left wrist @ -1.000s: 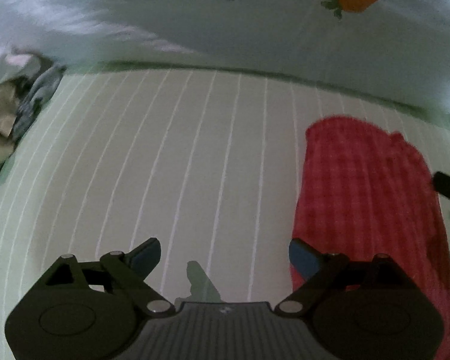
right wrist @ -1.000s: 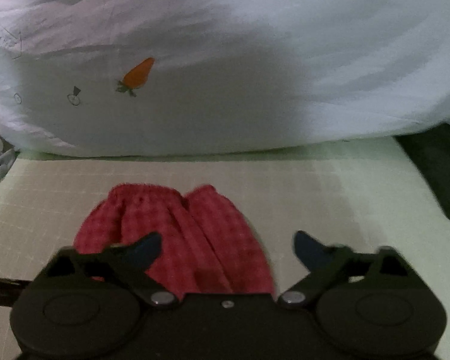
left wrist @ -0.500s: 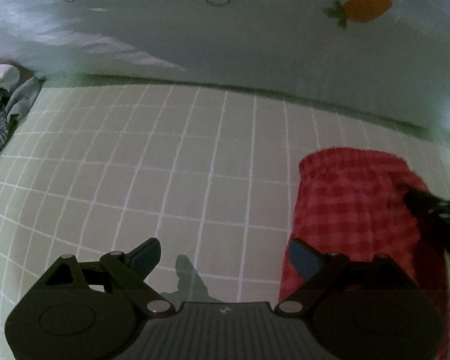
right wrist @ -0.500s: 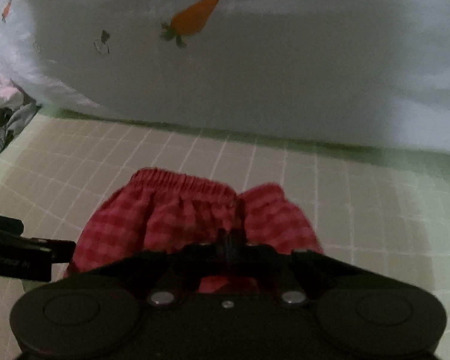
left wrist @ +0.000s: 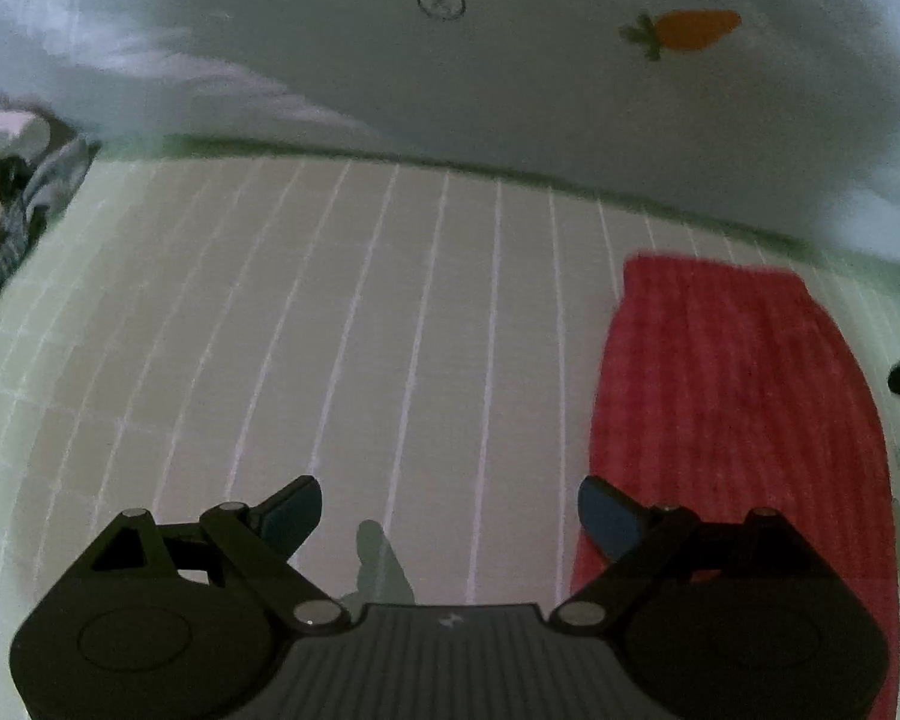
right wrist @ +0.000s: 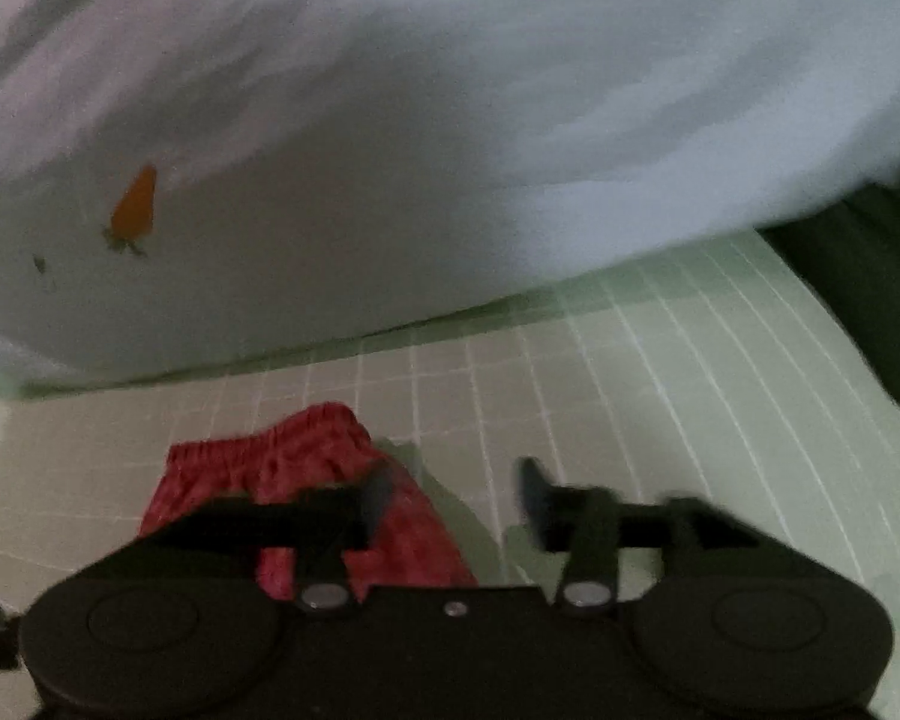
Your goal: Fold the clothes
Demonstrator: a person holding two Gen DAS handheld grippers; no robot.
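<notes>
Your left gripper (left wrist: 450, 510) hangs low in the middle of the left wrist view with its jaws spread wide and nothing between them; only the gridded mat (left wrist: 360, 360) shows in the gap. The red shorts (left wrist: 732, 408) lie flat on that mat in the lower right of the frame, a long checked strip running from mid-right down to the bottom edge, and your right-hand fingertip (left wrist: 606, 516) sits just at their left border, whether touching or above it you cannot tell from here. A small dark piece at the far right edge looks like part of the other tool, too cut off to be sure. Across the top of the frame lies a white sheet (left wrist: 450, 72) with a carrot print (left wrist: 690, 30) in the upper right, and a heap of other clothes (left wrist: 12, 204) sits at the left edge. In the right wrist view, your right gripper (right wrist: 450, 498) is also parted, at a middling width, and holds nothing; the picture is blurred here. The shorts (right wrist: 282, 468) lie in the lower left of centre with their gathered waistband towards the top, and your left fingertip (right wrist: 378, 492) overlaps their right edge in the picture while the other fingertip stands over bare mat (right wrist: 690, 372). The sheet (right wrist: 510, 120) fills the upper half, with the carrot (right wrist: 135, 207) at left, and a dark cloth (right wrist: 870, 276) lies at the right edge on the mat.
</notes>
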